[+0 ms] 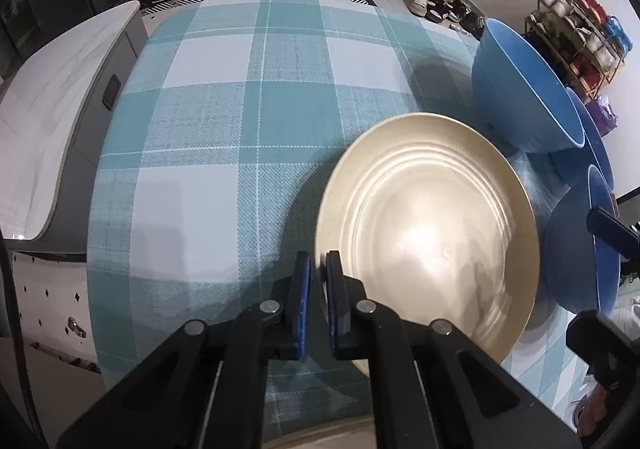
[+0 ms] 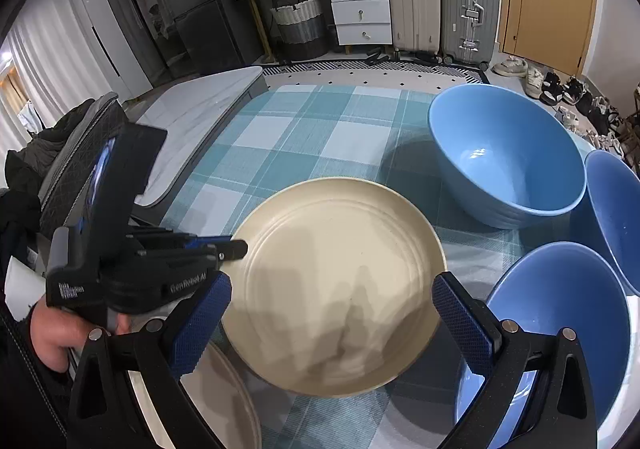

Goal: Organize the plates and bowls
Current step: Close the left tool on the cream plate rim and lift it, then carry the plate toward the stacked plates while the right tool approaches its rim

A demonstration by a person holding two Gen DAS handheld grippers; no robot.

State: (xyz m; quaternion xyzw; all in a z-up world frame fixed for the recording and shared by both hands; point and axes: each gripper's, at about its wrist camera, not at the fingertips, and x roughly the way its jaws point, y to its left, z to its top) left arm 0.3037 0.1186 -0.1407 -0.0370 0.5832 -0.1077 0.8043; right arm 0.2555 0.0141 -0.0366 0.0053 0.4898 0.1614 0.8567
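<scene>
Cream-coloured and ridged in rings, the plate (image 2: 336, 285) hangs tilted above the checked table (image 2: 280, 145), pinched at its nine o'clock rim by the left hand-held gripper (image 1: 318, 269), whose jaws are closed down on the rim's thin edge. By my reading the step in hand is lifting this plate to stack it; a second cream plate (image 2: 228, 397) lies at seven o'clock in the right wrist view, partly under the right hand-held gripper (image 2: 332, 313), whose jaws stand wide apart, empty, framing the held plate without touching it. The next move likely calls for carrying the plate level over that lower one and setting it down square before letting go; a thin-rim pinch could let it swing. Three blue bowls crowd the two to five o'clock side: the light blue bowl (image 2: 504, 157) furthest, a darker bowl (image 2: 616, 217) cut off by the frame, and the nearest bowl (image 2: 560, 321) half hidden behind a finger. Motion blur softens the plate's edge in the left wrist view.
</scene>
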